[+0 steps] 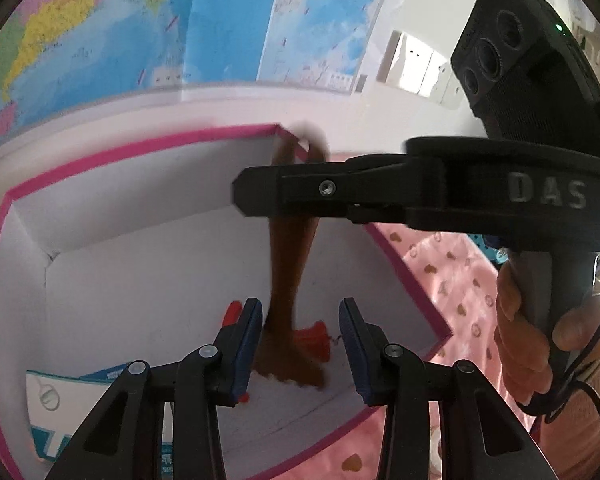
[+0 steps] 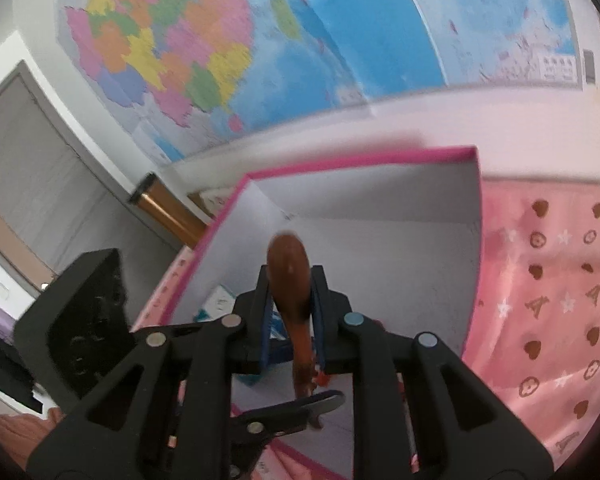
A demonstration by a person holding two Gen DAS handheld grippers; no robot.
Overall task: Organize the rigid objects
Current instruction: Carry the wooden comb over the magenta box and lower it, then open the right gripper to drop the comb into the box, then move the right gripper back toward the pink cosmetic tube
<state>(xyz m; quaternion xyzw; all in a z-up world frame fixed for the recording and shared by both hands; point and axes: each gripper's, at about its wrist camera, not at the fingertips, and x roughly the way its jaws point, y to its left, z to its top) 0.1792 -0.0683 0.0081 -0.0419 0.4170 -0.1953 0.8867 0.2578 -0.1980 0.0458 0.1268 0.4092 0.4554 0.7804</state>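
- Wall map (image 1: pixel 100 40) across the far side, bright blues and pastel patches; below it a pink cloth (image 2: pixel 540 280) printed with hearts and stars, spread as the work surface.
- Resting on that cloth: a white box (image 1: pixel 140 148) with a pink rim, lid off, taking up most of the near view.
- Lying inside at the near left corner: a blue-and-white carton (image 1: pixel 60 400), flat on the floor of the box.
- Coming in from the right over the box: right gripper (image 2: pixel 290 276), gripped by a person's hand (image 1: pixel 524 340), pads closed narrowly on the upper handle of a wooden comb (image 2: pixel 288 256).
- Hanging steeply down into the box, rounded end up, toothed end low and close to the box floor; too blurred to tell whether it touches.
- Hovering at the near edge: left gripper (image 1: pixel 302 340), jaws parted, holding nothing; comb's lower end seen in the gap, apparently beyond the pads.
- Smallest: a red plastic piece (image 1: pixel 312 338) on the box floor, just behind the comb's lower end.
- Step in hand, judged: placing the comb in the box.
- Next move calls for lowering until the teeth settle beside the red piece, then letting go cleanly and lifting clear of the rim.
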